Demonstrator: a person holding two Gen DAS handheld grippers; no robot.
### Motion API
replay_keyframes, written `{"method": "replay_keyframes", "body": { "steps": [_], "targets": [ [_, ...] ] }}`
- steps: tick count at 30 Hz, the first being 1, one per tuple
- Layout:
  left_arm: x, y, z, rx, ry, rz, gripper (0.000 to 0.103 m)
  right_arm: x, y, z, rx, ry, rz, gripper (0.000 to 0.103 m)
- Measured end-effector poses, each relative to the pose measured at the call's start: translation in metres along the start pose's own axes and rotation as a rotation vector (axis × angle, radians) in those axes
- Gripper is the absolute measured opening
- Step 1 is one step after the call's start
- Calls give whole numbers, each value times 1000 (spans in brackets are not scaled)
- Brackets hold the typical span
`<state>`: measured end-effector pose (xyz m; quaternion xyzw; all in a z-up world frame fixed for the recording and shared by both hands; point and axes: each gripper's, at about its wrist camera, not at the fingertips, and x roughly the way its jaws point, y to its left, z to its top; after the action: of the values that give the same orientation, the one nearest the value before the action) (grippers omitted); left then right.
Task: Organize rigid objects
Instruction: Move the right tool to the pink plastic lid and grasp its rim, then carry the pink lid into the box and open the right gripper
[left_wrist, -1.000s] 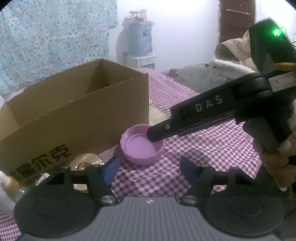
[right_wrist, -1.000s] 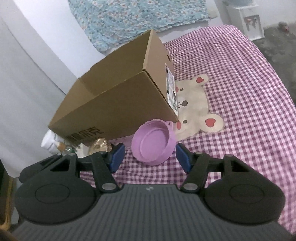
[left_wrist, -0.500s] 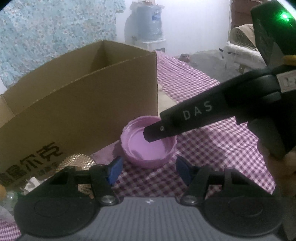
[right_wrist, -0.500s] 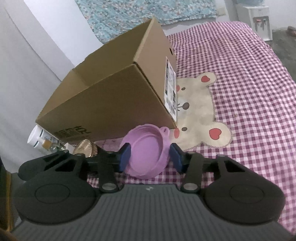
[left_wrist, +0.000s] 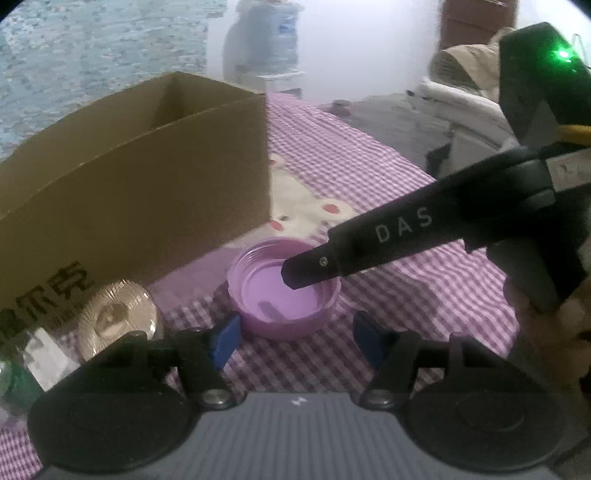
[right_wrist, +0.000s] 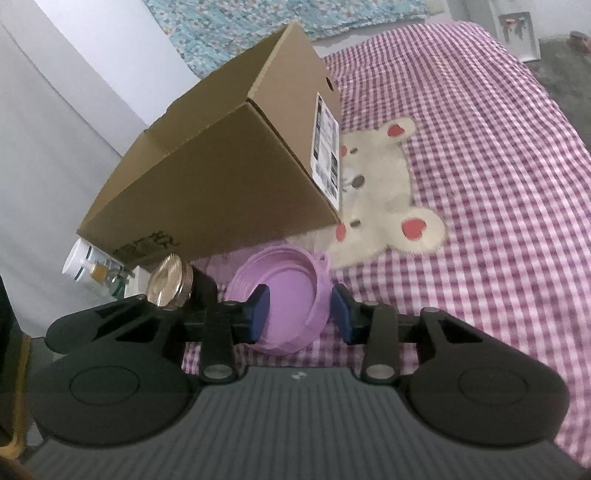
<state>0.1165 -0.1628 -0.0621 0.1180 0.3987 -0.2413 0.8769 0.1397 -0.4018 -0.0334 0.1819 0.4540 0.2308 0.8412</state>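
A purple plastic lid (left_wrist: 275, 301) lies open side up on the checked cloth, in front of an open cardboard box (left_wrist: 129, 192). My right gripper (right_wrist: 299, 314) is shut on the purple lid (right_wrist: 291, 295), one blue pad inside its rim and one outside; its black finger (left_wrist: 369, 243) reaches into the lid in the left wrist view. My left gripper (left_wrist: 295, 338) is open and empty, just short of the lid. The box (right_wrist: 229, 177) stands behind the lid.
A gold-lidded jar (left_wrist: 118, 317) (right_wrist: 171, 280) lies left of the purple lid, against the box. A white cup and small bottles (right_wrist: 96, 269) sit farther left. A bear patch (right_wrist: 388, 199) marks the checked cloth (right_wrist: 498, 147) to the right.
My right gripper has closed from open onto the purple lid's rim. My left gripper has drawn a little nearer the lid and stays open.
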Motion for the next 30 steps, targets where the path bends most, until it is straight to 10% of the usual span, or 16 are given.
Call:
{"method": "replay_keyframes", "body": {
  "steps": [30],
  "targets": [
    [2,-6,-11,62,5,-20,74,-17,12,-30,-66,-17,-71,32]
  ]
}}
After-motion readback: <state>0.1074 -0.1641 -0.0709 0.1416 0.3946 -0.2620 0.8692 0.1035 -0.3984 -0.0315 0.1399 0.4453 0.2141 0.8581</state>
